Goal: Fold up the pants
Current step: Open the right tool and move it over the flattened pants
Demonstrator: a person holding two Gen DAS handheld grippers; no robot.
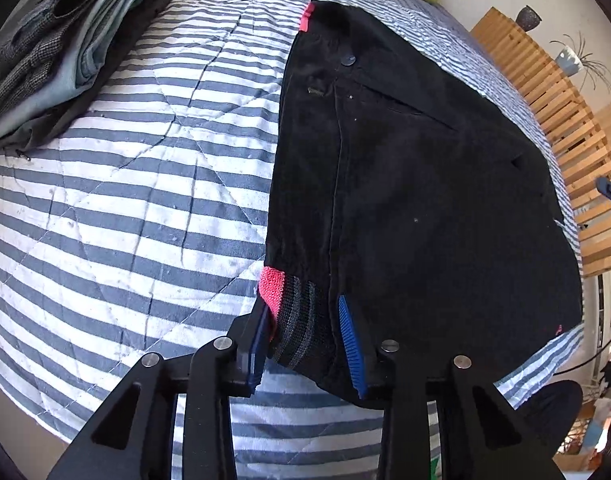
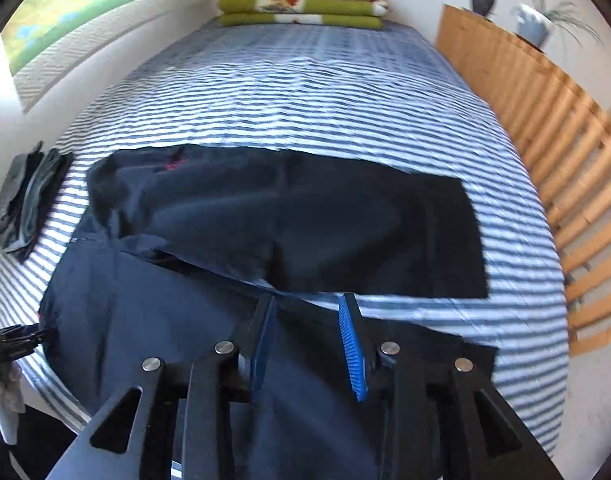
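Note:
Black pants (image 1: 425, 180) lie on the striped bed cover (image 1: 125, 200), front side up, with the button and pocket showing. My left gripper (image 1: 303, 303) is shut on the knitted pink-and-black waistband (image 1: 293, 316) at the near corner, and the cloth bunches between its blue pads. In the right wrist view, which is blurred, one leg (image 2: 305, 220) is spread across the bed and the other leg (image 2: 145, 340) runs under my right gripper (image 2: 308, 299). That gripper stands open above the cloth. Its pads are apart, and dark fabric shows in the gap.
A stack of folded clothes (image 1: 53, 52) sits on the bed's left side. Folded green and red blankets (image 2: 301, 4) lie at the far end. A wooden slatted frame (image 2: 565, 160) runs along the right edge, with pots (image 2: 533, 24) on top.

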